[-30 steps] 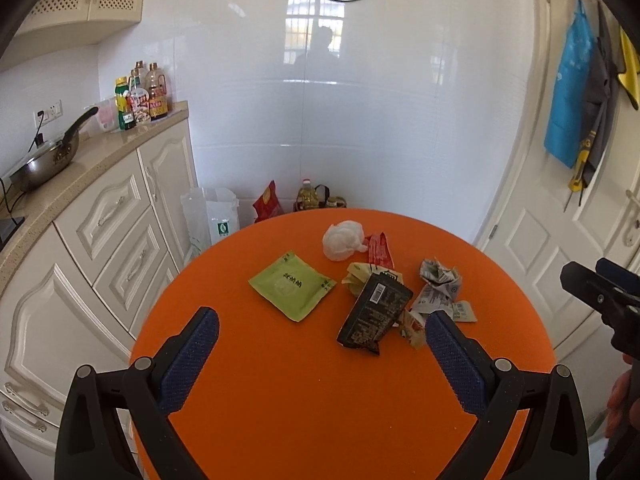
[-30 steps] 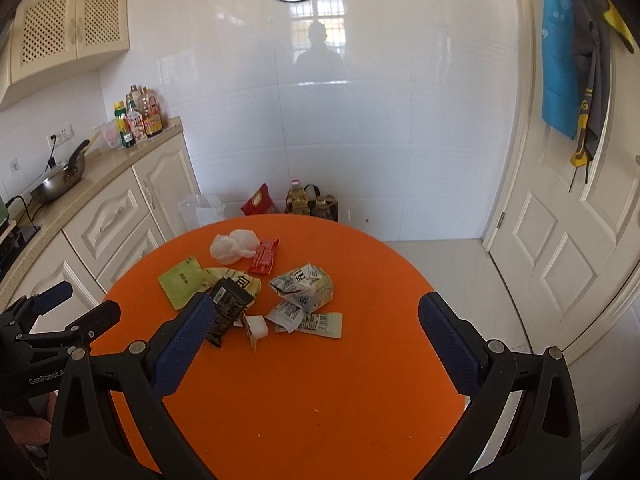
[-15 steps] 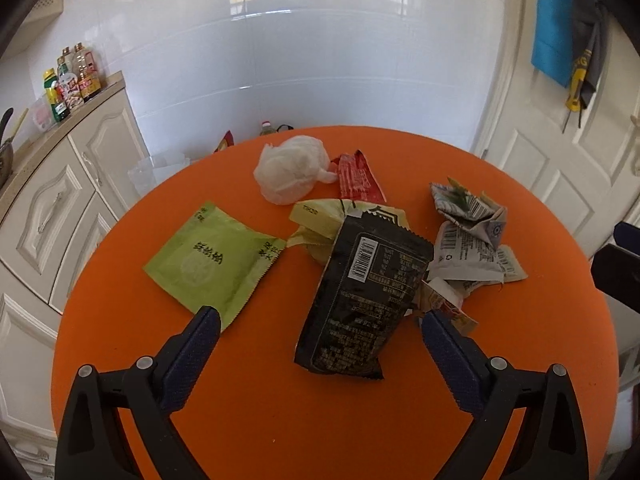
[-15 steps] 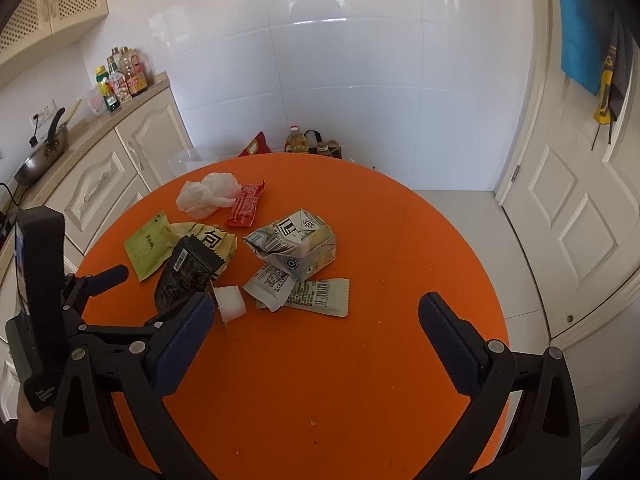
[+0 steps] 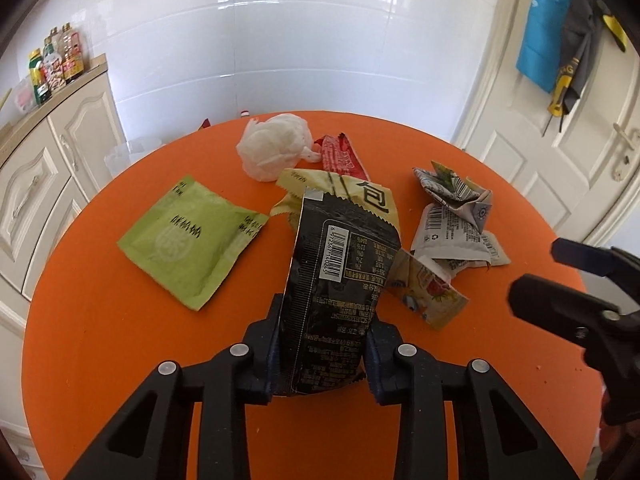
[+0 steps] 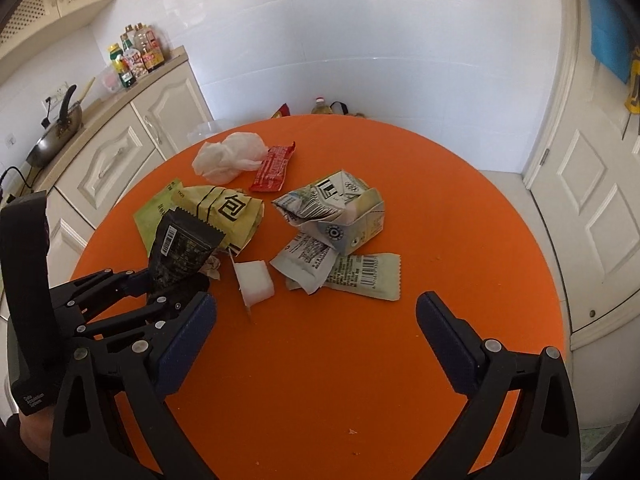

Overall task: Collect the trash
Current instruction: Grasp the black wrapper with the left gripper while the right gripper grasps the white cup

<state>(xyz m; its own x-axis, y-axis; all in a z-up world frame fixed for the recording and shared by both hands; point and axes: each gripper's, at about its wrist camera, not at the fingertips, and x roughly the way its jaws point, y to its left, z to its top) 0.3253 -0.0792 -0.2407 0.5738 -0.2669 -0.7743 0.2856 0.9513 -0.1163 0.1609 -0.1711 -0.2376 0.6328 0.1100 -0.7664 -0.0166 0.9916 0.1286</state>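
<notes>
The left tongs (image 5: 322,350) are clamped on the black wrapper (image 5: 340,280), whose long axis points toward 12 o'clock above the orange bench (image 5: 100,320). The right tongs (image 6: 316,320) gape apart, empty; the crumpled carton (image 6: 340,208) lies nearest them, toward 12 o'clock.

1. Clamped between the left jaws: black wrapper (image 5: 336,280), barcode digits roughly 6 972367 140245.
2. Just beyond those jaws: yellow bag (image 5: 360,196), big character 包.
3. Left of the right jaws: left gripper's handle (image 6: 28,320), small white print, too blurred to read.
</notes>
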